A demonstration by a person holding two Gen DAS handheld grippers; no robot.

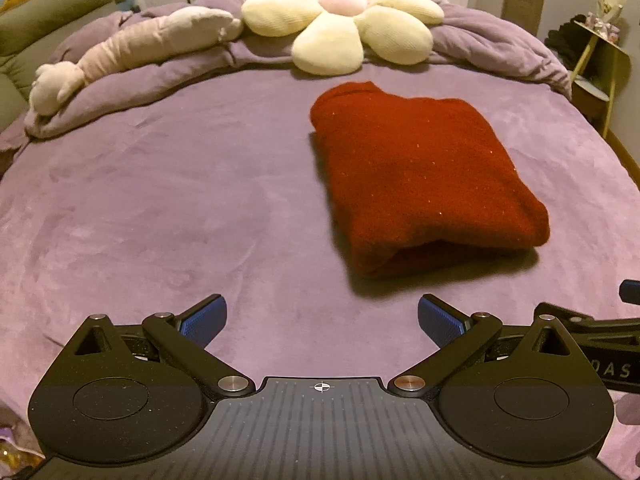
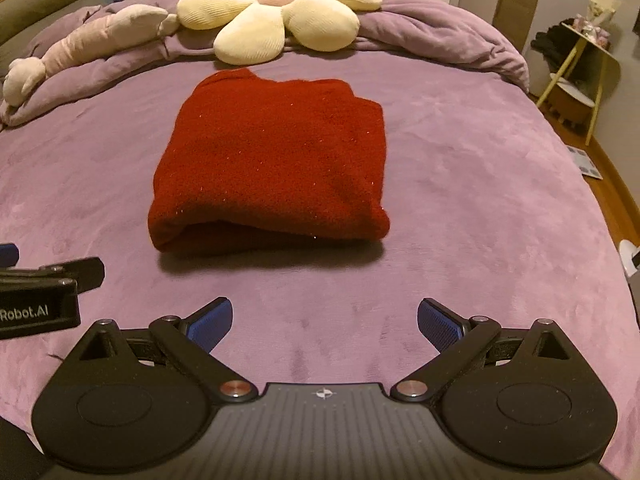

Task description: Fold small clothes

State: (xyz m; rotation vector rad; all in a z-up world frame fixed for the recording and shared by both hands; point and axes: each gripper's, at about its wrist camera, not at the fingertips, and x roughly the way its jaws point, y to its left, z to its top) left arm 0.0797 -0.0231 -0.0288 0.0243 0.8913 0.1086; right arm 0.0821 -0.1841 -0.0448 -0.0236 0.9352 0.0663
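Note:
A dark red knitted garment (image 1: 424, 176) lies folded into a thick rectangle on the purple bed cover (image 1: 160, 208). In the right wrist view the garment (image 2: 272, 164) sits straight ahead, its folded edge facing me. My left gripper (image 1: 322, 320) is open and empty, a short way in front of and to the left of the garment. My right gripper (image 2: 325, 322) is open and empty, just in front of the garment. Each gripper's side shows at the edge of the other's view.
A cream flower-shaped cushion (image 1: 340, 20) and a long pale plush toy (image 1: 132, 52) lie on the bunched purple duvet at the far side. A yellow side table (image 2: 576, 64) stands off the bed's right edge, by the wooden floor (image 2: 612, 196).

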